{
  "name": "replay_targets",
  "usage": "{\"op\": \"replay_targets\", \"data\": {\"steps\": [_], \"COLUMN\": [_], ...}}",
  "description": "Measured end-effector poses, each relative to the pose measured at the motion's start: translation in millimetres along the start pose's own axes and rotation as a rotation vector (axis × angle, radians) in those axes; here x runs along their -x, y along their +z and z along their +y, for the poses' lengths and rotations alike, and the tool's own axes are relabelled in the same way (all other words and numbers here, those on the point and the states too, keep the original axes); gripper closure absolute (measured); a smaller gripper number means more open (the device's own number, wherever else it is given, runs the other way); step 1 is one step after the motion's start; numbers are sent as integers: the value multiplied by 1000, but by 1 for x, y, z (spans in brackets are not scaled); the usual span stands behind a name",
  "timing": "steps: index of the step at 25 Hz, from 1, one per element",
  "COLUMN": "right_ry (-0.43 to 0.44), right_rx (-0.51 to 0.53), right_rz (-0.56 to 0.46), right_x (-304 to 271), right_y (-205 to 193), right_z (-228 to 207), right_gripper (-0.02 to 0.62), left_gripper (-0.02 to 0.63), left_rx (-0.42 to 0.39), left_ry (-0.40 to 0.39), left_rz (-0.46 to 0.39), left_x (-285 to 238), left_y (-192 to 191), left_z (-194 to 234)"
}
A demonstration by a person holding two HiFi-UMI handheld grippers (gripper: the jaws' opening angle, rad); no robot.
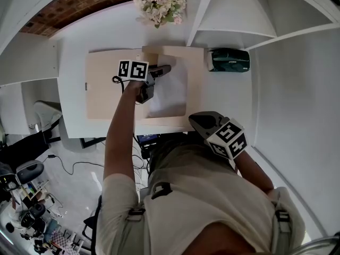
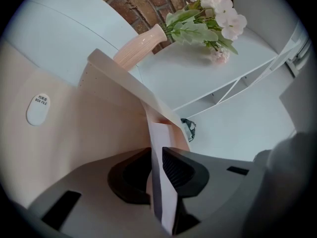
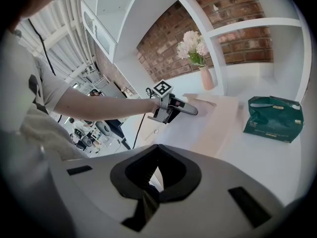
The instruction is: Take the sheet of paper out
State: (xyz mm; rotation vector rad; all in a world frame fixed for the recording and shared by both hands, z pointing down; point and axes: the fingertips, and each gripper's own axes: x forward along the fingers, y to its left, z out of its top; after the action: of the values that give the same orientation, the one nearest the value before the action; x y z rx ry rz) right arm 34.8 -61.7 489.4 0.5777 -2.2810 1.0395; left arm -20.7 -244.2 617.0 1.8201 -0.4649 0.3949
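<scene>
Left gripper [image 2: 156, 155]: fingers clamped on one edge of the sheet of paper [image 2: 159, 133], which stands edge-on between the pads.

Sheet of paper: white and thin. It lies inside the open box file [image 2: 74, 133], in its right half as seen from the head view, and is not yet out.

Box file: pale beige, lying flat on the white table [image 1: 228, 94], with one flap [image 2: 124, 76] raised.

Right gripper [image 3: 148, 190]: fingers closed together with nothing seen between them. It is near the file's near right corner; contact cannot be told.

Also present: vase of flowers [image 2: 143, 43] and green pack [image 3: 272, 113], both apart from the file.

Step in hand, as judged: grip made, withdrawal not begun.

Next move calls for a steady lift and draw away from the file. The grip must stay firm, since the sheet may slip or crease. The light file may drag along unless it is steadied.
</scene>
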Motion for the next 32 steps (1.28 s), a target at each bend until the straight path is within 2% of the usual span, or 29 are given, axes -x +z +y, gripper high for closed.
{"op": "replay_targets", "data": {"steps": [7, 14, 23, 28, 32], "right_ry": [15, 6, 8, 9, 6], "right_rx": [-4, 9, 12, 12, 19], "right_rz": [-10, -5, -8, -12, -17], "right_x": [-1, -3, -3, -1, 2], "right_y": [8, 2, 3, 5, 6], "right_z": [4, 1, 9, 13, 17], "right_gripper": [577, 577, 577, 577, 577], "left_gripper": [540, 586, 590, 591, 591], "left_rx": [-19, -15, -19, -39, -85], "left_ry": [30, 91, 133, 159, 212], "left_rz": [26, 23, 30, 31, 39], "left_x": [-1, 1, 0, 0, 4], "left_y": [-2, -3, -6, -7, -9], "left_z": [3, 12, 15, 15, 19]}}
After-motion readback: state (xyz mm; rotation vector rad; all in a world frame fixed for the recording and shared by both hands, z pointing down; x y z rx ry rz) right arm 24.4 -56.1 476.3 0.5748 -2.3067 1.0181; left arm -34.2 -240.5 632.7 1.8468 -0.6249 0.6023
